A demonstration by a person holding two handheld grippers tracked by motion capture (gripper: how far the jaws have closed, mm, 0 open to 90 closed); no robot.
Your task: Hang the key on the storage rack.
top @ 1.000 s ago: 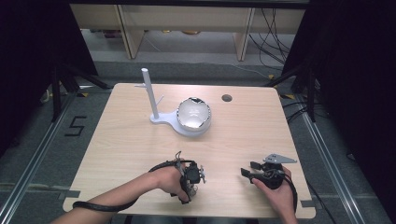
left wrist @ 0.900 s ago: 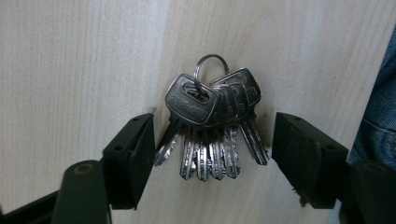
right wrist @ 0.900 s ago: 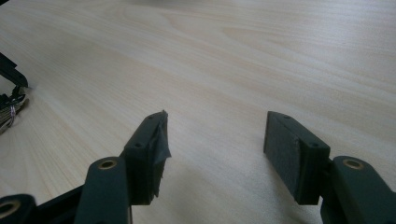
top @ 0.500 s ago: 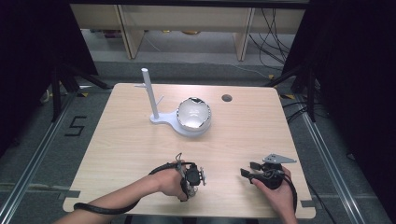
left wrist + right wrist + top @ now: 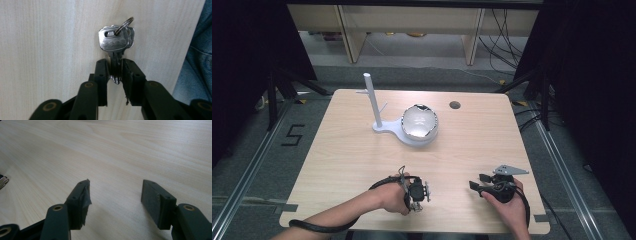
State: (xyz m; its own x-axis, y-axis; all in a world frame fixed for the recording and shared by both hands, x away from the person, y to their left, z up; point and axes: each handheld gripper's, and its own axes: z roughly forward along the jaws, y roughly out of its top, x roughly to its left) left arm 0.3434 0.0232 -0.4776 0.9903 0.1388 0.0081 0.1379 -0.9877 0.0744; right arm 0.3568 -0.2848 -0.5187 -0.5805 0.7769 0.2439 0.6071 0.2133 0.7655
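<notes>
High view: my left gripper sits at the near edge of the table, left of centre; right gripper near the right front, grey plate on top, jaws pointing left. Far centre: a shiny rounded bowl on a white stand with an upright post. I can't tell if anything is in the bowl, its surface just glares. Small dark hole in the tabletop beyond it.

Left gripper view: left gripper jaws have just been closing and now pinch the blade of a silver key. Key bunch lies flat on the light wood close to the table's near edge. Top key has a rectangular head with stamped lettering, unreadable; at least one more key stacked under it, all on a split ring through the heads. Blade tip pokes out below the pads. Denim-clad leg past the edge.

Right gripper view: right gripper jaws wide apart, nothing between them, bare wood ahead. Left pad looks frayed. Bit of metal at the left border, probably the keys.
</notes>
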